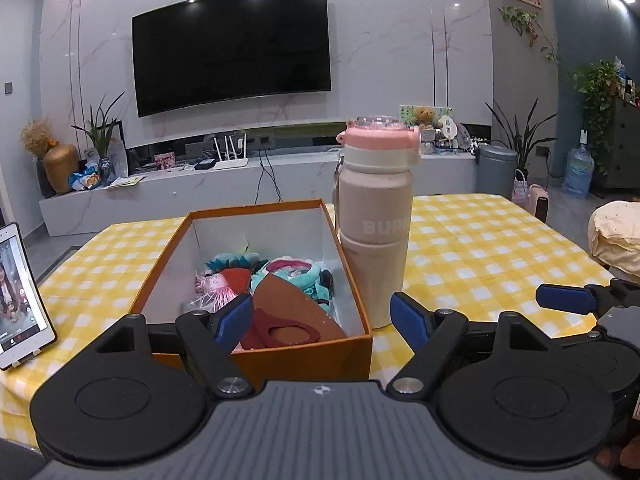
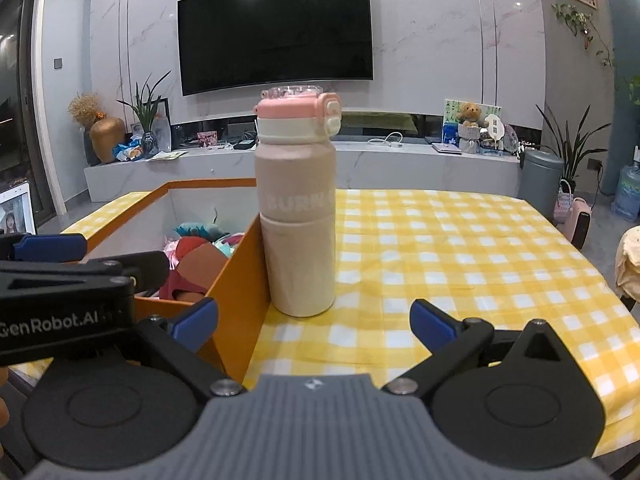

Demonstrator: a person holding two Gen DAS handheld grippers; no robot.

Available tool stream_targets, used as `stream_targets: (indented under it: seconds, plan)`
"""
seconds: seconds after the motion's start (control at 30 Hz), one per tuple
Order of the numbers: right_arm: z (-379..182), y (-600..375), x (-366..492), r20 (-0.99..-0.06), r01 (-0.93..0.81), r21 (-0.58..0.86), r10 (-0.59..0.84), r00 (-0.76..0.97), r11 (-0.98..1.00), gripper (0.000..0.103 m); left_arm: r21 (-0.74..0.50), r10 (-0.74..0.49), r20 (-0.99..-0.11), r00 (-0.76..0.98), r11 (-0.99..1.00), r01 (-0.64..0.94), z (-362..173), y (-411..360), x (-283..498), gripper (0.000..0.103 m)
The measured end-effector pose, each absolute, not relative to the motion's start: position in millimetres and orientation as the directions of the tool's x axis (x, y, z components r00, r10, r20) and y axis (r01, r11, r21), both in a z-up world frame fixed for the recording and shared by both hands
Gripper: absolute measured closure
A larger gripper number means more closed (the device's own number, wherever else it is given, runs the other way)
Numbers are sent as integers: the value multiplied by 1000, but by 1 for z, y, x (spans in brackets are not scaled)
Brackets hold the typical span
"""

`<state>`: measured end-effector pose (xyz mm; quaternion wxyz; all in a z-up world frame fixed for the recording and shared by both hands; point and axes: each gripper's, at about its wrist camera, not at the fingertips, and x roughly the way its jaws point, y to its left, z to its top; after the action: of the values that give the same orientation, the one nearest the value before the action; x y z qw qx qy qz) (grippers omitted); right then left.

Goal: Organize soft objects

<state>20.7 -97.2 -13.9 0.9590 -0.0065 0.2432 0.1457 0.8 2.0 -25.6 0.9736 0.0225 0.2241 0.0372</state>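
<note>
We find the soft items (image 1: 276,280) gathered inside the orange box (image 1: 256,360), apparently already sorted. The left gripper (image 1: 322,320) and right gripper (image 2: 314,326) hover wide open and empty near the bottle (image 2: 296,216).

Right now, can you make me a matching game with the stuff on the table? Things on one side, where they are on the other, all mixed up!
Things:
1. water bottle
2. soft toys
3. tablet
4. orange box

Places:
A. inside the orange box
B. propped at the table's left edge
C. standing upright just right of the box
D. on the yellow checked tablecloth, left of the bottle

Pairs: 1-C, 2-A, 3-B, 4-D
</note>
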Motion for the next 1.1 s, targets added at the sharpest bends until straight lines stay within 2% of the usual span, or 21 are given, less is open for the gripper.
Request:
stream_targets:
  seconds: [1.1]
  plan:
    - [-22,-103,17,-487,-288,60,280,828,956,4,26,71,-470,880,997,-66,-33,1,-1,12]
